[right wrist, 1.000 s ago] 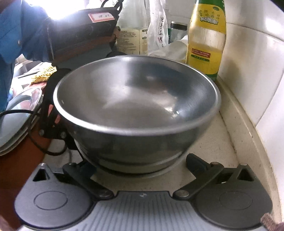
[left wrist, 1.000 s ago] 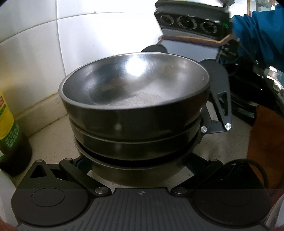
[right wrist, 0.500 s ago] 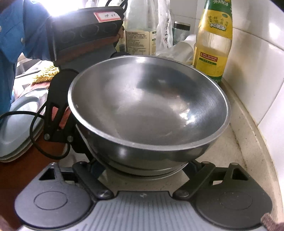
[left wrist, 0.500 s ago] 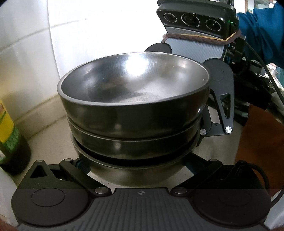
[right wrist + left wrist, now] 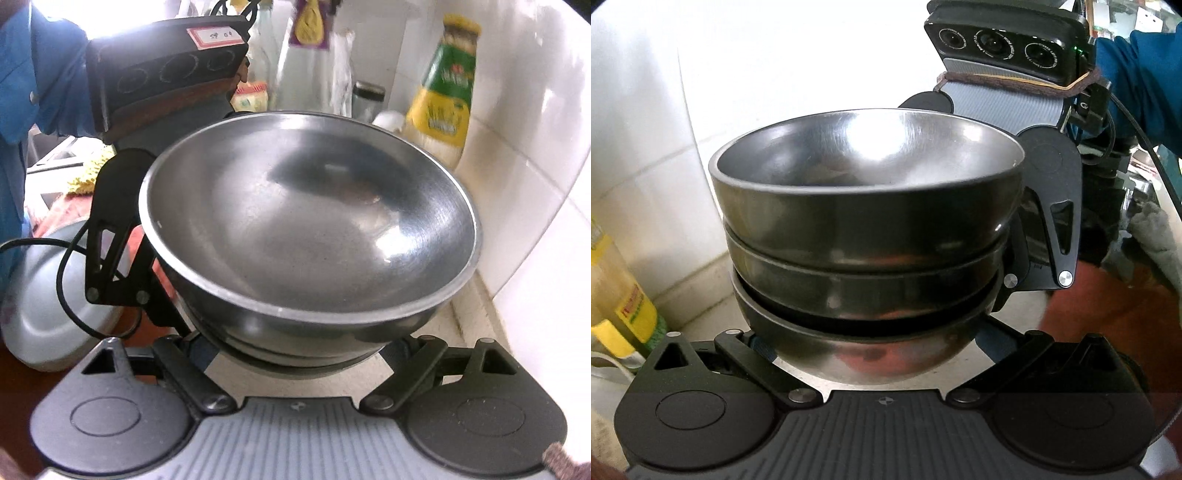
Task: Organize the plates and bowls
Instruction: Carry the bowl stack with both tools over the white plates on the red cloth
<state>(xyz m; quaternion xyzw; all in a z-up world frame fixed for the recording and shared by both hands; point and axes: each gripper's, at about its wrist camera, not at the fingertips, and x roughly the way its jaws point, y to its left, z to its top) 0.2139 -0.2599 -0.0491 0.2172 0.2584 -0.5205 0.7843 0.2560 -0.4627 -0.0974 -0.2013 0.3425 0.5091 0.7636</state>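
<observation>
A stack of three nested steel bowls [image 5: 868, 229] fills both views and hangs above the counter, tilted a little in the right wrist view [image 5: 306, 229]. My left gripper [image 5: 875, 343] is shut on the bottom bowl from one side, with its fingertips hidden under the bowls. From the opposite side my right gripper [image 5: 299, 354] is shut on the same stack low down. Each gripper shows in the other's view behind the bowls: the right one [image 5: 1045, 221] and the left one [image 5: 118, 236].
A white tiled wall runs close behind the bowls. A yellow-green bottle [image 5: 443, 107] and clear bottles [image 5: 295, 74] stand at the counter's back. Grey plates [image 5: 48, 295] lie on a brown board to the left. A person's blue sleeve [image 5: 1145, 74] is behind the right gripper.
Both grippers have risen with the bowl stack between them, and it has come up off the counter. The right fingers drew in onto the bottom bowl early on. The stack now tilts slightly.
</observation>
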